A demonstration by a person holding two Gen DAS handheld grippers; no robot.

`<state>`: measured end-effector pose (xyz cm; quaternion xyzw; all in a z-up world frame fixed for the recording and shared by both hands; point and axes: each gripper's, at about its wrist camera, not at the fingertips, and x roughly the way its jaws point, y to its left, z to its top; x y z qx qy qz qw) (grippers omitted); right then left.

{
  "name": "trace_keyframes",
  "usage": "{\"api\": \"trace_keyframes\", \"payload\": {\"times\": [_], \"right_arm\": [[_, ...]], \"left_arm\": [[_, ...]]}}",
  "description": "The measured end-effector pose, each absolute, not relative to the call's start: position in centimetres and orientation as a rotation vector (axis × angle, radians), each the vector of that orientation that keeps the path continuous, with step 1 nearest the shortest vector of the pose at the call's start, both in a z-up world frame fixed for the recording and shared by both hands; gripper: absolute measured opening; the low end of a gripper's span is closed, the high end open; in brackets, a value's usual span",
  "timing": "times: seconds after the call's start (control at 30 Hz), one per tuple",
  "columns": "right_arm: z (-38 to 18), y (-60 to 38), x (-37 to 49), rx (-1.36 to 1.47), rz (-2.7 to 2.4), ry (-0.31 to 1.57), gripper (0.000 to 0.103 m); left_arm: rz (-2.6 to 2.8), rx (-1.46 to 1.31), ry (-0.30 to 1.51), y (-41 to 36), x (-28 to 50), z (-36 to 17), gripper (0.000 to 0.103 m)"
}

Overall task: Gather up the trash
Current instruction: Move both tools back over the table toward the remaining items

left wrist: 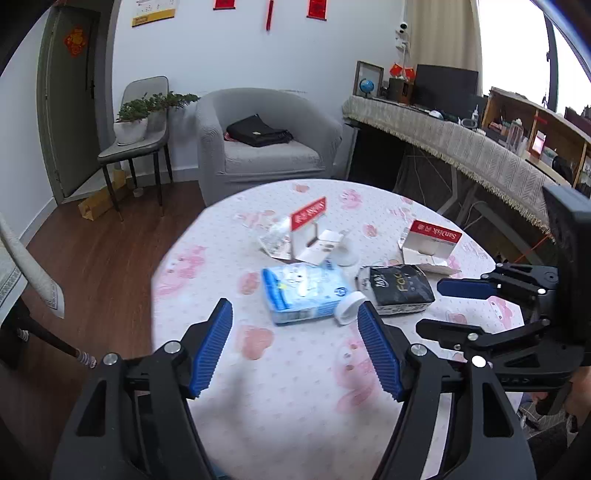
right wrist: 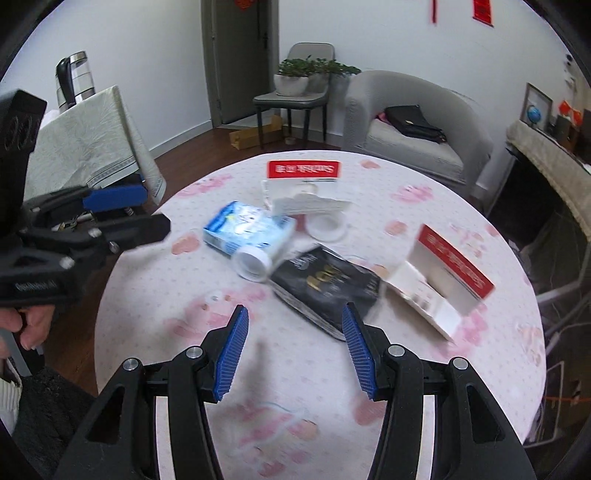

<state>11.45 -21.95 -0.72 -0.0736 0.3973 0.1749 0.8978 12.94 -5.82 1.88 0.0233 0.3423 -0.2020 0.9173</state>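
Lying on the surface point(right wrist: 424, 369) are two red-topped cards point(right wrist: 441, 277), one blue packet point(right wrist: 247, 230), one black pouch point(right wrist: 327, 286) and two white rings point(right wrist: 253, 263).

I am in a lived-in home, a sitting room. A grey armchair point(left wrist: 266, 136) with a black bag point(left wrist: 258, 130) on its seat stands by the white wall, a potted plant point(left wrist: 133, 117) rests on a chair point(left wrist: 140, 140), and red paper decorations point(left wrist: 317, 9) hang above. The floor point(left wrist: 99, 251) is wood, and my round desk point(left wrist: 295, 369) wears a pink cartoon cloth. A kettle point(right wrist: 75, 79) stands on a draped surface.
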Motion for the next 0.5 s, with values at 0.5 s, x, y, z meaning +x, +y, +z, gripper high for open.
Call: {"api": "trace_keyframes", "payload": {"times": [0.5], "right_arm": [[-0.8,-25.6,11.1,-0.112,0.348,0.832,0.054]], "left_arm": [[-0.376,-0.003,0.821,-10.9,15.7,-1.5,0.054]]}}
